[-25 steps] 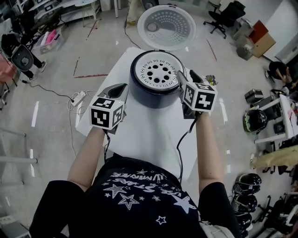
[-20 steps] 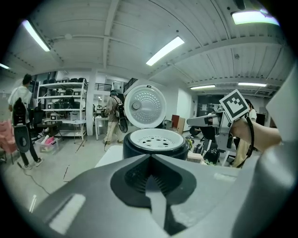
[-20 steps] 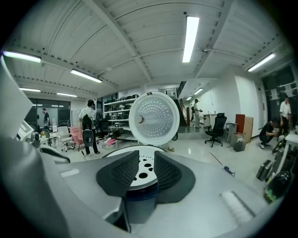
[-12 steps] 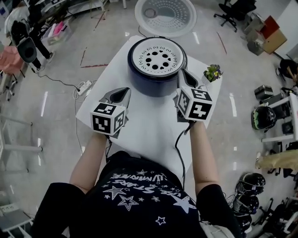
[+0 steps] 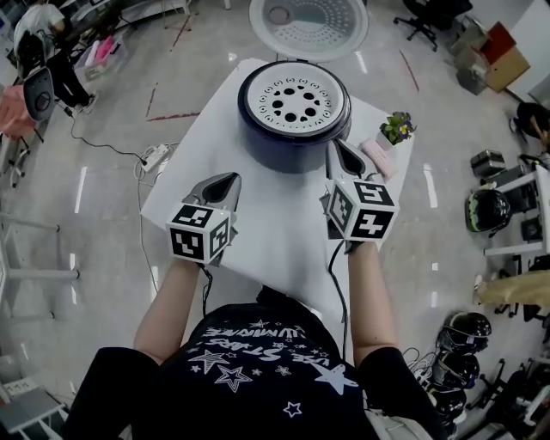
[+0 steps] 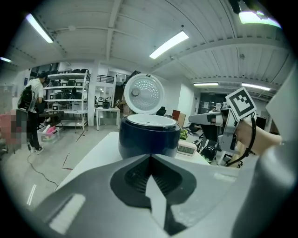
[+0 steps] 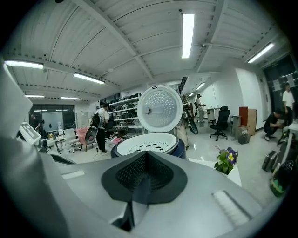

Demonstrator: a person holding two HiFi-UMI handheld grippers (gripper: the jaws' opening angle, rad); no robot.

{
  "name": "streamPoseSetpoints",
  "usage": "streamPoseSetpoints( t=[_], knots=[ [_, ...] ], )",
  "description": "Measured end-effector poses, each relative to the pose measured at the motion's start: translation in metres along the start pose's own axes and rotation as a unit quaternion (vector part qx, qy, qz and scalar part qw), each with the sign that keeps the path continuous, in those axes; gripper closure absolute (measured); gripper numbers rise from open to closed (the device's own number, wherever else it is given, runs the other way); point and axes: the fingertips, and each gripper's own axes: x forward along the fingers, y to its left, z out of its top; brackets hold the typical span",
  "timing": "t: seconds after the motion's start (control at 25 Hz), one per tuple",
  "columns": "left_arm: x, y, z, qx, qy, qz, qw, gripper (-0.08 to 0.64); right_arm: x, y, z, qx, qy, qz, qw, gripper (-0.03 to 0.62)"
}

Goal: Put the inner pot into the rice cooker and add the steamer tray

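the dark blue rice cooker (image 5: 294, 144) stands on the white table (image 5: 258, 245) in the upper centre of the head view. its round lid (image 5: 309, 21) is swung open at the top edge of the frame. the white steamer tray (image 5: 295, 101), pierced with round holes, sits in the cooker's mouth and covers it. the inner pot beneath cannot be made out.

both tools are lower in the frame. the left gripper (image 5: 227, 180), at centre left, is clenched with nothing between its jaws, and its tips point toward the cooker's lower left side, apart from it. the right gripper (image 5: 339, 150), at centre right, is likewise closed tight and empty, its tips close by the cooker's lower right edge.

a small potted plant (image 5: 397, 129) with purple flowers stands near the table's right corner, at the upper right.
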Motion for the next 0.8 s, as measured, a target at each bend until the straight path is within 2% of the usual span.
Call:
streamPoseSetpoints(
  t=[0.2, 0.52, 0.8],
  knots=[
    [-0.025, 0.009, -0.026, -0.012, 0.01, -0.003, 0.9999, 0.56, -0.016, 0.033, -0.014, 0.005, 0.008, 0.002, 1.0, 0.566],
    [-0.077, 0.009, -0.044, -0.013, 0.003, -0.019, 0.9997, 0.56, -0.058, 0.073, -0.017, 0.011, 0.0, -0.014, 1.0, 0.566],
    [-0.123, -0.001, -0.069, -0.002, 0.001, -0.042, 0.9991, 0.56, -0.098, 0.107, -0.045, 0.025, 0.004, -0.028, 0.999, 0.566]
  ],
)
